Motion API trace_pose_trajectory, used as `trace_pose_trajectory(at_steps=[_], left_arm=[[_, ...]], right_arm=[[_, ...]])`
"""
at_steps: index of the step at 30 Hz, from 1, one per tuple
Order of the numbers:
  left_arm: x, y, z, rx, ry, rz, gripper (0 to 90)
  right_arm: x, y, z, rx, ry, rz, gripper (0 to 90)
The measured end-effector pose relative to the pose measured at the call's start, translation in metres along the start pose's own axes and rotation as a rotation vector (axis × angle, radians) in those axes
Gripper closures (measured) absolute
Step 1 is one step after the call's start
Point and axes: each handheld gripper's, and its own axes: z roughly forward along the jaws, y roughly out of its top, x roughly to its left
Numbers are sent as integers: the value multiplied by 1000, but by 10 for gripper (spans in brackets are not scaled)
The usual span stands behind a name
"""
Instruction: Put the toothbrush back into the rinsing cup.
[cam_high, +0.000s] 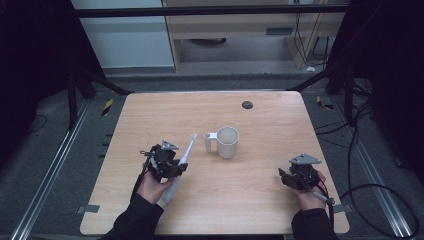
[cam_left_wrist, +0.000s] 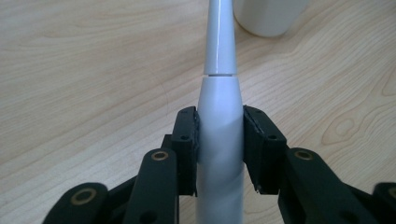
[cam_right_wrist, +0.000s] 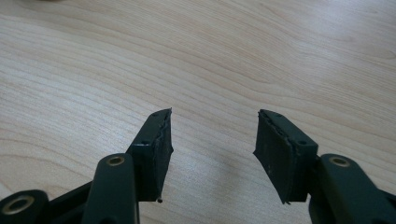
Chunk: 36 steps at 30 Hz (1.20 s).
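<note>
Electric toothbrush (cam_high: 183, 159), white, is pinched at its thick handle between the jaws of the left gripper (cam_left_wrist: 219, 140); both pads press its sides. We note its slim head end points toward the white mug (cam_high: 226, 141), which stands upright on the tabletop (cam_high: 260, 200) just beyond the brush tip, handle turned toward the brush. We judge the pickup done; what appears left is carrying the brush over the mug and setting it inside. Right gripper (cam_right_wrist: 212, 149) sits well to the mug's right, near the table's front edge, jaws spread with nothing between them. A small dark disc (cam_high: 247, 104) lies beyond the mug.
</note>
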Motion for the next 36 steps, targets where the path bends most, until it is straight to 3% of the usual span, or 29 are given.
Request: trace_pose_trajectory(at_steps=[9,22,36], left_arm=[[5,11,-23,-103,-3,-5,662],[14,44,-51,-362,-3,-19,662],[3,84,-39,-581,-27,-17,661]], right_arm=[[0,0,-1,-15,-8,2,452],[-1,0,-1,-28,-20,2,445],[-1,0,-1,-31,-21,-1,443]])
